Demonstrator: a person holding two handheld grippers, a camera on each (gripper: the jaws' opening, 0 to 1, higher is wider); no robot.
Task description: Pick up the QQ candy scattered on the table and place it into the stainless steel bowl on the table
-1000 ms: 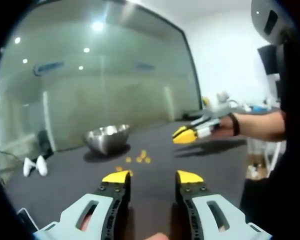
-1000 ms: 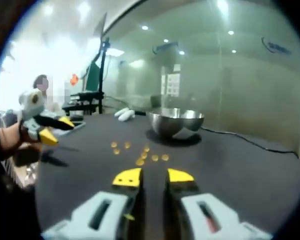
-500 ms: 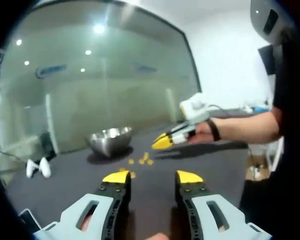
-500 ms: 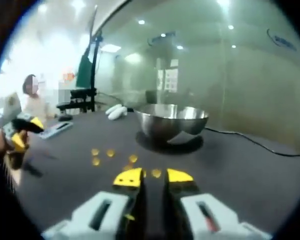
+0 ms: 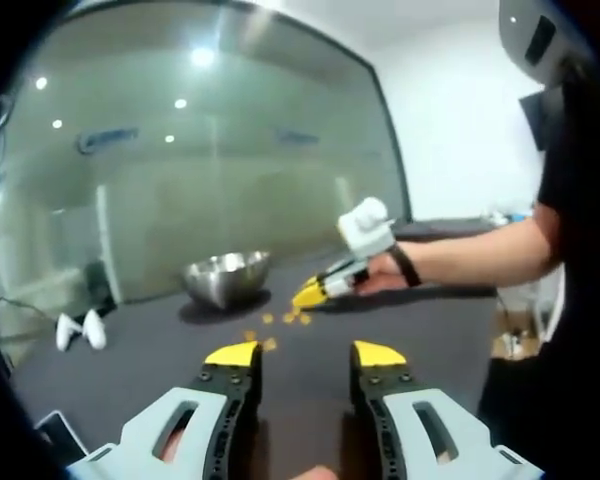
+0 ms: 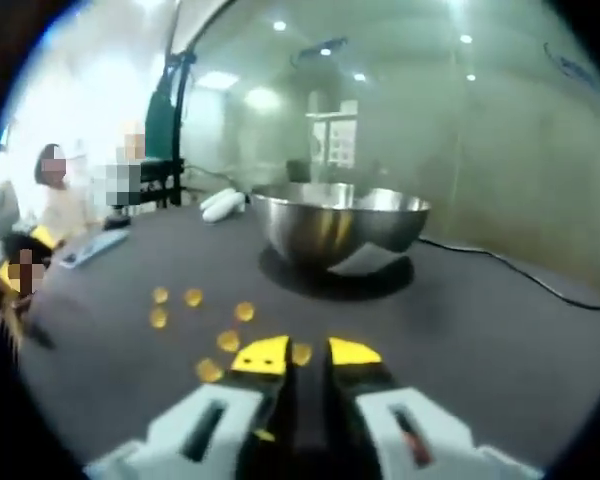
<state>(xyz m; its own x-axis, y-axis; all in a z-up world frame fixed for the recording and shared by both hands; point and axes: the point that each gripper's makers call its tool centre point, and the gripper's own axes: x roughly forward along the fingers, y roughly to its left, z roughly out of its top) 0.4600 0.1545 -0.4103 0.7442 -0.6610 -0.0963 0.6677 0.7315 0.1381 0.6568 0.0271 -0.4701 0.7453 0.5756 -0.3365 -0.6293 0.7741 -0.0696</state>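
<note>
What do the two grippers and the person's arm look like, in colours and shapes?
The left gripper has two black jaws with yellow tips, set in pale grey shells that have slots. The right gripper is built the same, and in the left gripper view it carries a white box on top. The person's arm wears a dark wrist band and a short black sleeve.

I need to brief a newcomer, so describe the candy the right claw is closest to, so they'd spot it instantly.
Start at the stainless steel bowl on the dark table. In front of it lie scattered yellow candies. The one meant sits right between the right claw's yellow tips, while its neighbours lie off to the left.
</note>
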